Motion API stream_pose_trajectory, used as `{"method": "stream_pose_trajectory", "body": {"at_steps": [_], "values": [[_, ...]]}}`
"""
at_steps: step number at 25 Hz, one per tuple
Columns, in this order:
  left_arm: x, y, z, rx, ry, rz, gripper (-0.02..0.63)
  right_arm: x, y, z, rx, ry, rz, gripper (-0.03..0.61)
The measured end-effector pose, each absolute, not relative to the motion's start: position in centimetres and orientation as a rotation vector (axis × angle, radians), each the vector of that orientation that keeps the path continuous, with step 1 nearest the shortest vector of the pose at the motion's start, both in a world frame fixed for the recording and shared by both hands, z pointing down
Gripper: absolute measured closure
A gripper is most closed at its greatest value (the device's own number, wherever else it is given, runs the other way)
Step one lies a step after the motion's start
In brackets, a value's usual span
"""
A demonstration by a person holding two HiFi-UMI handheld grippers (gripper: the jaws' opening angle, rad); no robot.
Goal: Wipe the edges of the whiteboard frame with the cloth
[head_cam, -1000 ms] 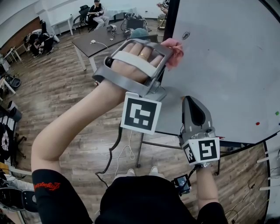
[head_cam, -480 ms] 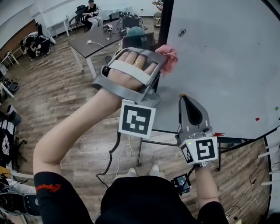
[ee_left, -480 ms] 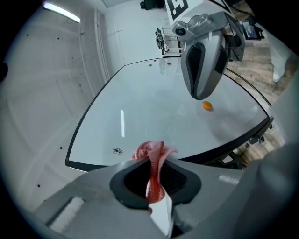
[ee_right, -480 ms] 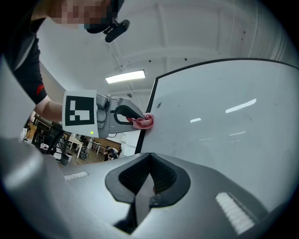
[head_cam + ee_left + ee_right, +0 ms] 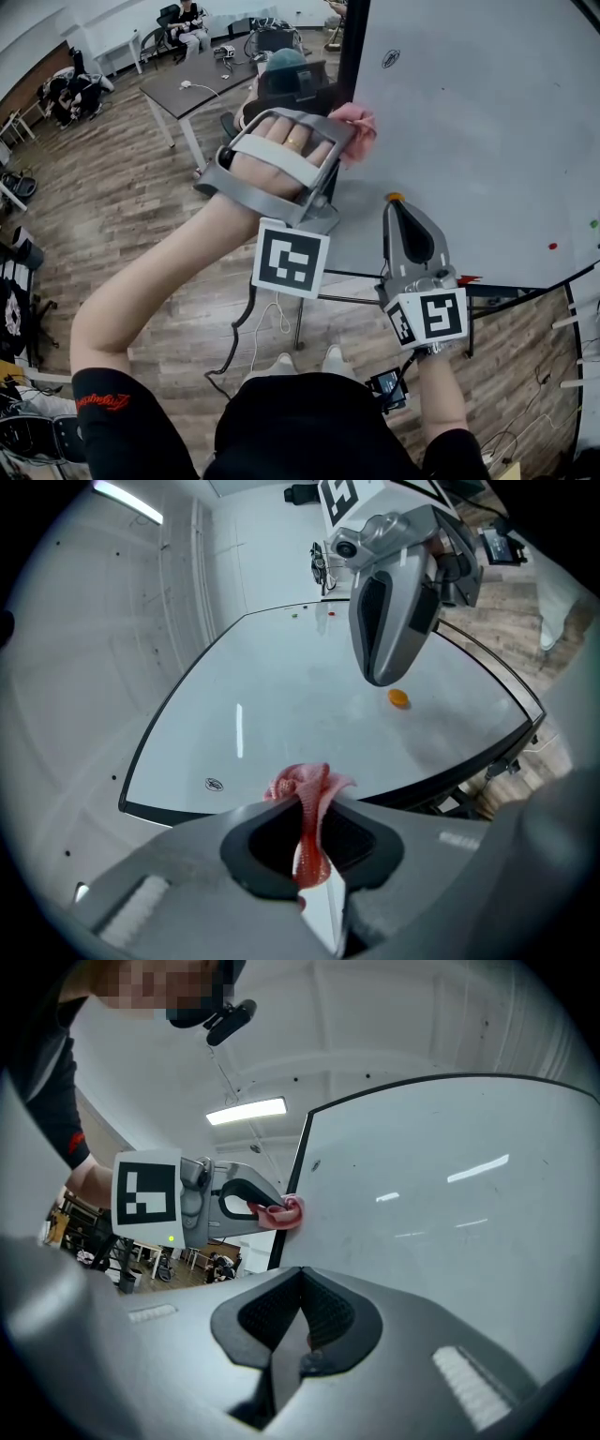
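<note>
Slides left gripper [image 5: 343,131] slightly down the whiteboard [image 5: 478,141], clenched on cloth [image 5: 357,121] pressed at the left frame [image 5: 351,47]. Holds right gripper [image 5: 400,211] shut, empty, near the board's lower edge. Risks cloth slipping off the narrow frame if pressure drifts sideways.

The whiteboard [image 5: 309,705] has a smooth, glossy white face that mirrors the ceiling lights, and it is edged by a dark, matt frame [image 5: 150,810]. The cloth [image 5: 305,789] is a soft pink fabric with a rough, knitted-looking weave. The left gripper [image 5: 314,850] and the right gripper [image 5: 298,1335] look like matt grey plastic, each with 2 black, finely ribbed pads, and the floor [image 5: 122,206] is brown wood planking with a dull sheen.
</note>
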State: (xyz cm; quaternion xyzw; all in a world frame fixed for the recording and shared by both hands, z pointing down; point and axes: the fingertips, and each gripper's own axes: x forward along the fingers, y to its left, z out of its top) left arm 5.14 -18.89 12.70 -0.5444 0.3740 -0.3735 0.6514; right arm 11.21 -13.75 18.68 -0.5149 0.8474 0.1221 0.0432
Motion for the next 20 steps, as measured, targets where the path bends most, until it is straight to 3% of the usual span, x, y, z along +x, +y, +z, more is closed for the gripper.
{"method": "stream_pose_trajectory", "body": {"at_steps": [20], "values": [[5.4,-18.8,16.5,-1.283,0.805,-0.865,0.568,11.0,-14.4,20.1,-1.578,2.610,0.343,0.577]]}}
